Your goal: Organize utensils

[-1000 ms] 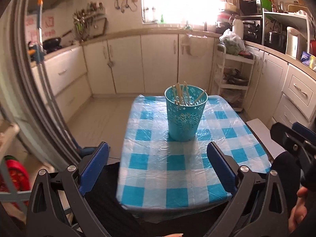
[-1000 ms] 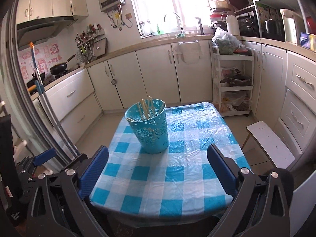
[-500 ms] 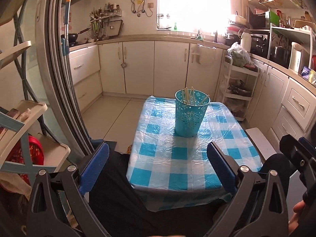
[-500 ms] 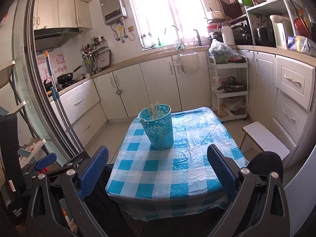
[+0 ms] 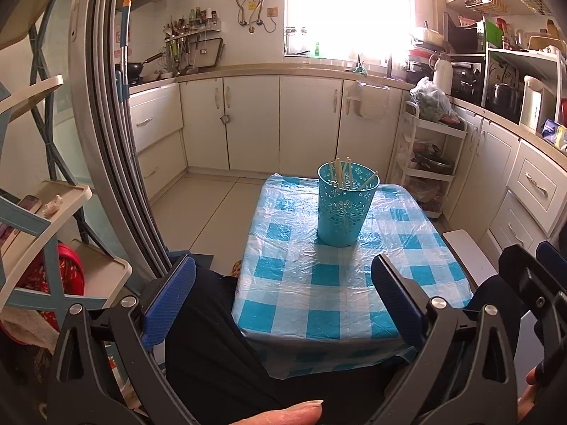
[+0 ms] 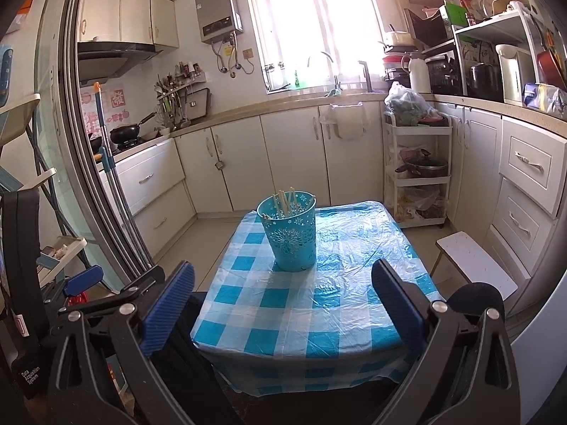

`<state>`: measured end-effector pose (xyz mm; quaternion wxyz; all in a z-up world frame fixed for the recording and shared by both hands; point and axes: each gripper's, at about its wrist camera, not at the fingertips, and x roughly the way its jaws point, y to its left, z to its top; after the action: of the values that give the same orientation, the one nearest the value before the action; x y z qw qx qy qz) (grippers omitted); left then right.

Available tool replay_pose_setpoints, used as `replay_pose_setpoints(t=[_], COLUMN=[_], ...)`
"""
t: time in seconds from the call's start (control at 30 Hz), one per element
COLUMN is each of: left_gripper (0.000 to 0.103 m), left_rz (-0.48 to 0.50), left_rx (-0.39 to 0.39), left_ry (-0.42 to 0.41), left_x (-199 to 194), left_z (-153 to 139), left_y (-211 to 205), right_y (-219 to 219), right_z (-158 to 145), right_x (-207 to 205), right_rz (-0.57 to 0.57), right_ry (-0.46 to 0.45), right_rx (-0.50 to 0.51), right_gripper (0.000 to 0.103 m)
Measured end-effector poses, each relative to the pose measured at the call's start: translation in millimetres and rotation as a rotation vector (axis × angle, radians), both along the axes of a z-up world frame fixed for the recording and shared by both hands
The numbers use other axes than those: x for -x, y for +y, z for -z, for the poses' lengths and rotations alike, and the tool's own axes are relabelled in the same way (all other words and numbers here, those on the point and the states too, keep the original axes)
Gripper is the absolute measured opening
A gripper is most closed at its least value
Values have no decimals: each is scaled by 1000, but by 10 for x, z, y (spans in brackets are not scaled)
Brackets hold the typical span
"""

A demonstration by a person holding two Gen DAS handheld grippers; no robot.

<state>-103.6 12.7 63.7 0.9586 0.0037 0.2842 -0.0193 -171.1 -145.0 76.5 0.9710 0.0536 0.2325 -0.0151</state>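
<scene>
A small table [image 5: 329, 304] wears a blue-and-white checked cloth under clear plastic. Cream cabinets [image 6: 294, 152] line the far wall below a bright window [image 6: 312, 24], with a water heater [image 6: 218, 17] mounted to the window's left. A white trolley [image 6: 418, 177] holding a lidded pot stands at the right, near a low white stool [image 6: 475, 265]. A mop [image 5: 124, 71] leans at the left.

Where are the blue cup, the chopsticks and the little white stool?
blue cup [image 5: 342, 217], left wrist view, front wall.
chopsticks [image 6: 283, 202], right wrist view, upper ends.
white stool [image 6: 475, 264], right wrist view, seat top.
</scene>
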Motion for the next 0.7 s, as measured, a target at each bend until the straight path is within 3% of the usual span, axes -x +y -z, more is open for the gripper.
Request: replay_pose_setpoints(t=[0.7], left_gripper=[95], left_rz=[6], left_rx=[-2], left_ry=[5], left_x=[16], left_z=[8], left_y=[0], right_y=[41], right_z=[-51], right_x=[16], right_rz=[-4], right_ry=[-13], right_rx=[18], right_gripper=[96])
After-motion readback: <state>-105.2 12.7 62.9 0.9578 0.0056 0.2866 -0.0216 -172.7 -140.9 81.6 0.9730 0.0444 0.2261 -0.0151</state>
